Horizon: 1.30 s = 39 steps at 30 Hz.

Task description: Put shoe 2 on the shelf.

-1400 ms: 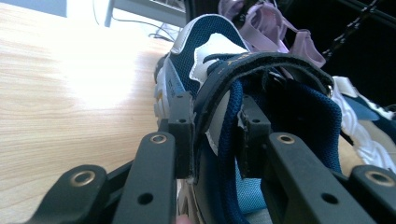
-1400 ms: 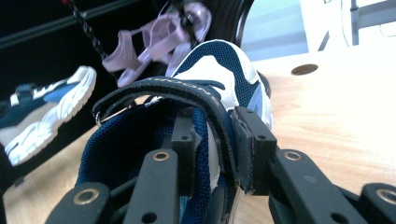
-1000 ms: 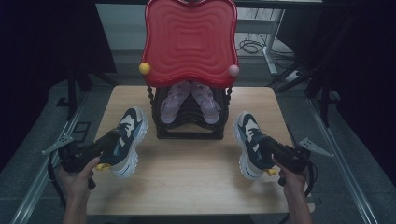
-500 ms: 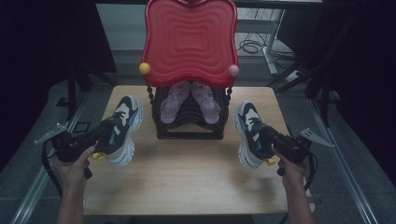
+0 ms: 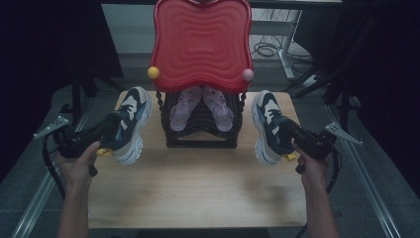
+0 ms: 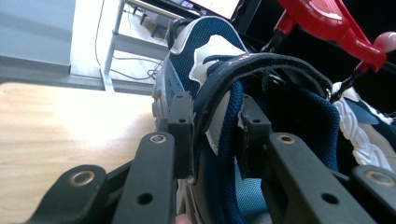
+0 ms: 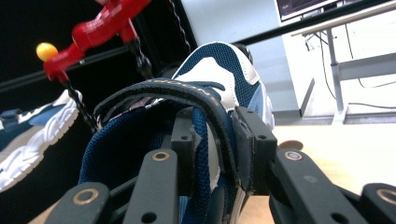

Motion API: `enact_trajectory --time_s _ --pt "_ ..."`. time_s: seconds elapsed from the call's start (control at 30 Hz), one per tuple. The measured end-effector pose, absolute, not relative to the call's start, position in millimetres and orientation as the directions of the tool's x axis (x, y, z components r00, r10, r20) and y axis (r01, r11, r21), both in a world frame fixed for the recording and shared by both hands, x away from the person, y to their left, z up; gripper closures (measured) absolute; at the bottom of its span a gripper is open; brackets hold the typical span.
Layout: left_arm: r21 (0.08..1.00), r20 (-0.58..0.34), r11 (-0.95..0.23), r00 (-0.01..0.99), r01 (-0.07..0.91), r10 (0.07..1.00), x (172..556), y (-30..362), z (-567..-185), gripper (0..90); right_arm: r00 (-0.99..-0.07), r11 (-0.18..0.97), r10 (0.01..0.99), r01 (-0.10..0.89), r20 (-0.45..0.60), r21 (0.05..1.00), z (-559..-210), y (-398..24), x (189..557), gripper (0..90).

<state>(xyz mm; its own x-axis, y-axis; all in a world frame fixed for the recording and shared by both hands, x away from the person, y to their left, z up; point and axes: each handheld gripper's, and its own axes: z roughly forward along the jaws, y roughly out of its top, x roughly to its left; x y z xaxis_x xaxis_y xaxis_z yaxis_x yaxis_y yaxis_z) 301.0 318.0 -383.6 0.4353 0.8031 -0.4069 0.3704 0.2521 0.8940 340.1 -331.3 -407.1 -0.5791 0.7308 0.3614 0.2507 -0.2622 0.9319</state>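
Two navy-and-white sneakers hang above the wooden table (image 5: 198,188), one in each gripper. The left sneaker (image 5: 131,124) is lifted at the left of the shoe rack, with my left gripper (image 5: 111,130) shut on its collar and strap (image 6: 219,84). Its pads (image 6: 182,128) press the side wall of the shoe from both sides. The right sneaker (image 5: 267,126) floats at the right of the rack, and my right gripper (image 5: 289,135) is shut on its collar and strap (image 7: 205,100). A person's hands hold both tools from below.
A black shoe rack (image 5: 200,124) stands at the table's back centre, holding a pair of pink shoes (image 5: 200,106). A red wavy top (image 5: 200,44) with a yellow knob (image 5: 153,73) and a pink knob (image 5: 247,75) covers it. Metal rails flank the table.
Both hands have risen with their sneakers, lifting them off the tabletop and carrying them a little farther back, alongside the rack. The grips have not changed.
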Motion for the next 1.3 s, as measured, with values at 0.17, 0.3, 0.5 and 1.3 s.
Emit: enact_trajectory --time_s 0.17,0.3,0.5,1.3 --pt "0.9 -0.402 0.257 0.439 0.353 0.804 308.9 316.8 -375.0 71.9 -0.578 -0.277 0.728 0.243 0.368 0.93 -396.7 -328.8 346.3 70.5" --pt "0.899 -0.407 0.265 0.444 0.347 0.798 313.2 318.6 -369.7 72.0 -0.581 -0.278 0.727 0.238 0.366 0.93 -388.1 -327.2 351.4 70.5" --pt "0.904 -0.404 0.277 0.436 0.326 0.805 315.4 323.2 -359.8 72.0 -0.585 -0.283 0.727 0.222 0.359 0.933 -374.3 -326.0 357.4 70.5" --pt "0.906 -0.411 0.303 0.445 0.295 0.796 329.7 324.7 -332.7 72.0 -0.598 -0.305 0.723 0.171 0.344 0.937 -340.1 -325.3 371.4 70.5"
